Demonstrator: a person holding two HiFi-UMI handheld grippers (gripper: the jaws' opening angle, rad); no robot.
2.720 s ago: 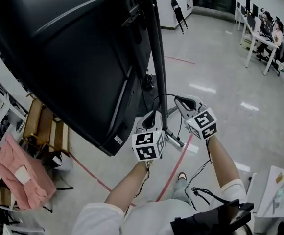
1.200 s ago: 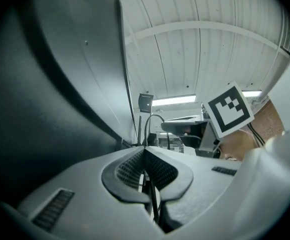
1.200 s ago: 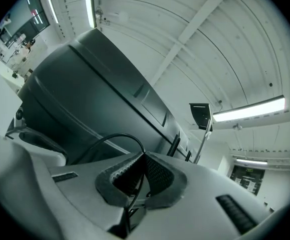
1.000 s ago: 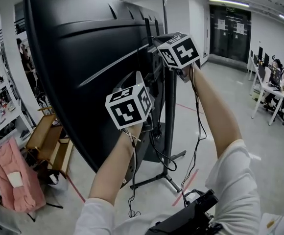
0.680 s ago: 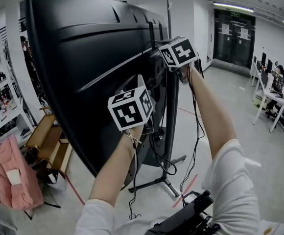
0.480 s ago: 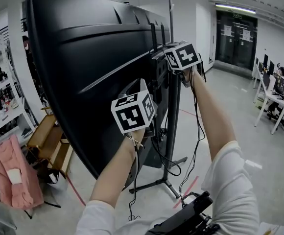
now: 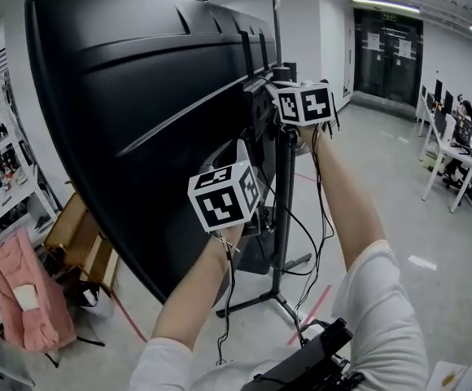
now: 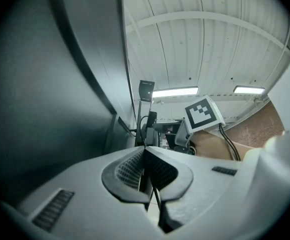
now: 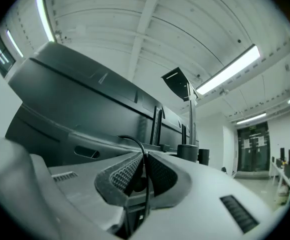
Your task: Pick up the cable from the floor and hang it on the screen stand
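Both dropped slightly beside black metal screen stand since earlier. Left gripper and right gripper pinched on thin black cable by stand, right jaws just easing open. Hanging step; next: drape over stand, release.

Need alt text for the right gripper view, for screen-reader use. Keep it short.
The right gripper pinches a thin black cable that loops up out of its jaws, which have just eased a touch but grip it. Behind rises the black back of a large screen with its stand pole, under a white ceiling with strip lights.
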